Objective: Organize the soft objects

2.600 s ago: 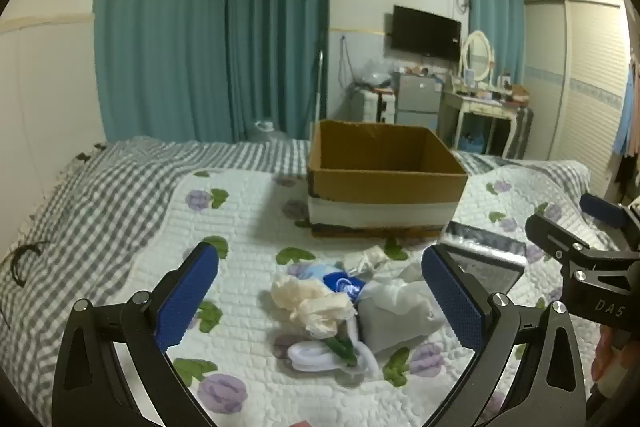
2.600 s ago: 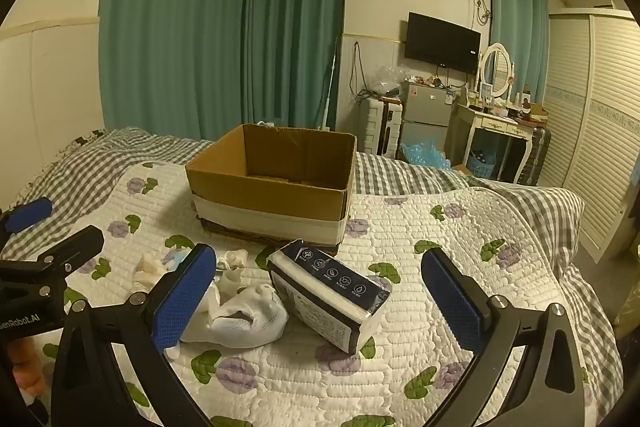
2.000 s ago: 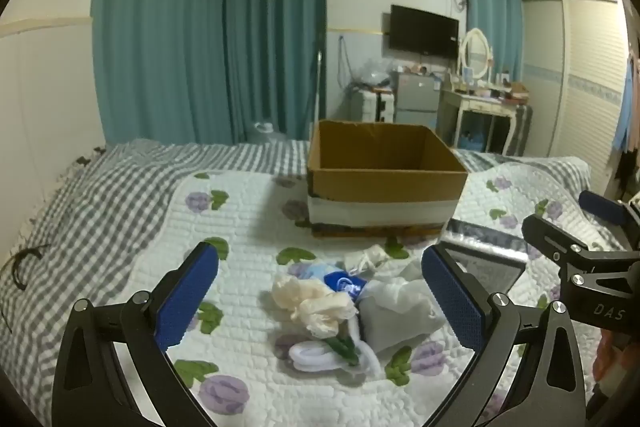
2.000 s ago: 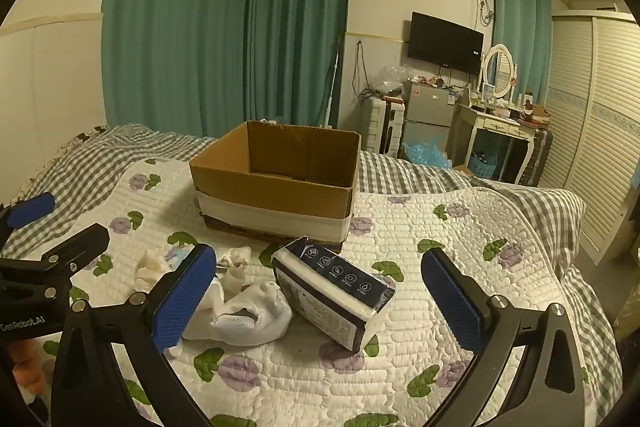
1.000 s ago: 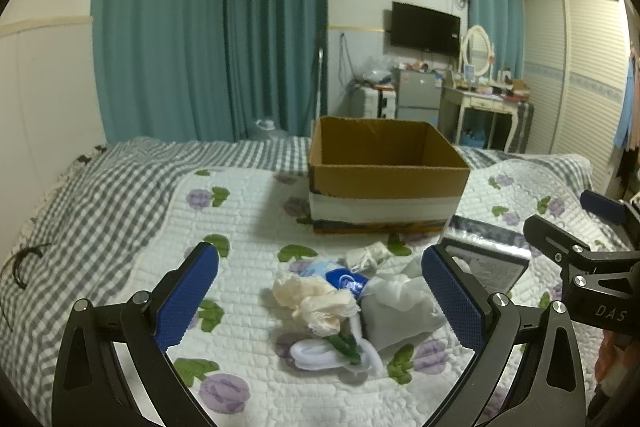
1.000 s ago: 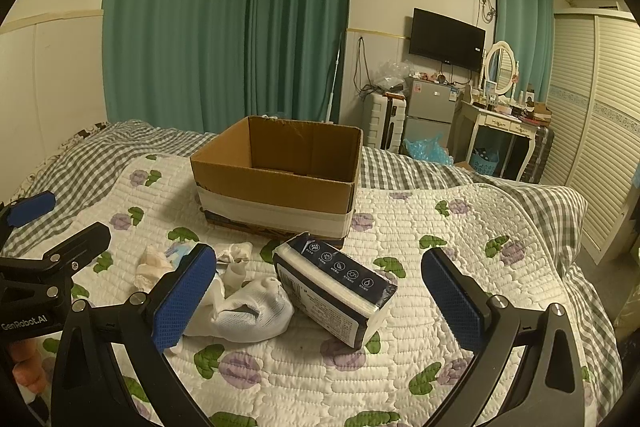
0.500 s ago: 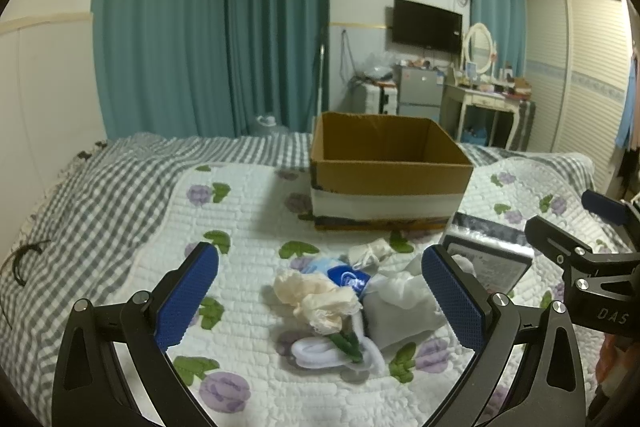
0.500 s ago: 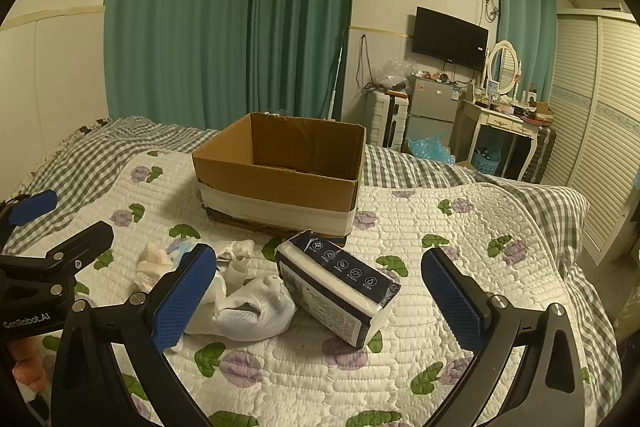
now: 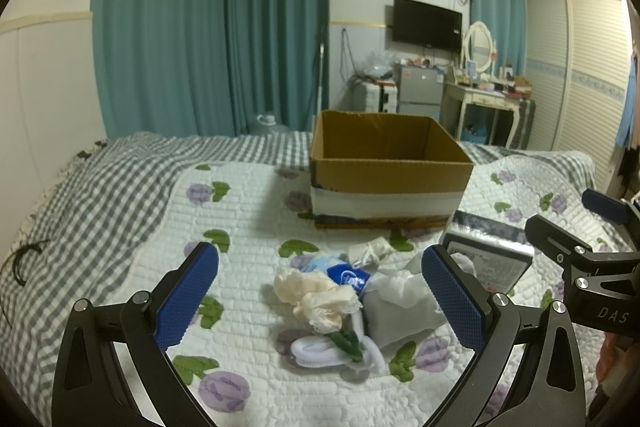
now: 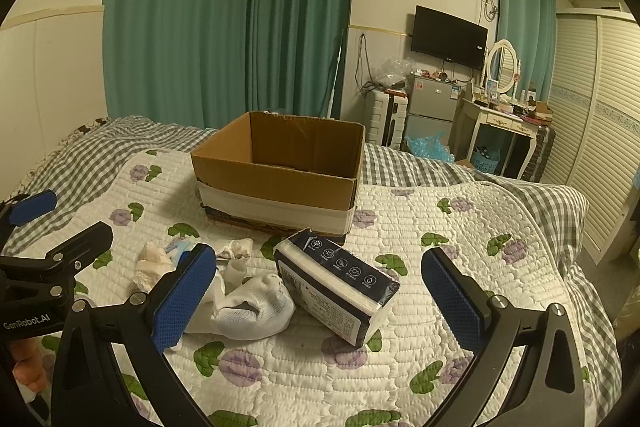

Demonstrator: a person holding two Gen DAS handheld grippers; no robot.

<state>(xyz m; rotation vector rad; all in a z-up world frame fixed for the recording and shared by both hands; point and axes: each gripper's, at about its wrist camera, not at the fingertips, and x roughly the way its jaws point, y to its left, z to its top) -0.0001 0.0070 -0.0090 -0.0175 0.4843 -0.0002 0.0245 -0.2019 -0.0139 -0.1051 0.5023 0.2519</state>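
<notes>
Bedroom w/ floral quilted bed [image 9: 248, 211]: heap of white socks and cream cloth [image 9: 320, 297] lies near, brown cardboard box [image 9: 384, 163] far. Left gripper [image 9: 320, 299] & right gripper [image 10: 316, 301] jaws wide, holding nothing. Risk: tangled pieces lift together, spill short of box.

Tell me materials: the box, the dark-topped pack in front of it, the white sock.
Box: corrugated cardboard, matte brown, a white band around its lower wall, probably tape or paper.
Pack: likely tissues in glossy plastic film; the wrap catches light, white layers show at the end.
White sock: ribbed knit fabric, matte, slumped in soft folds.
</notes>
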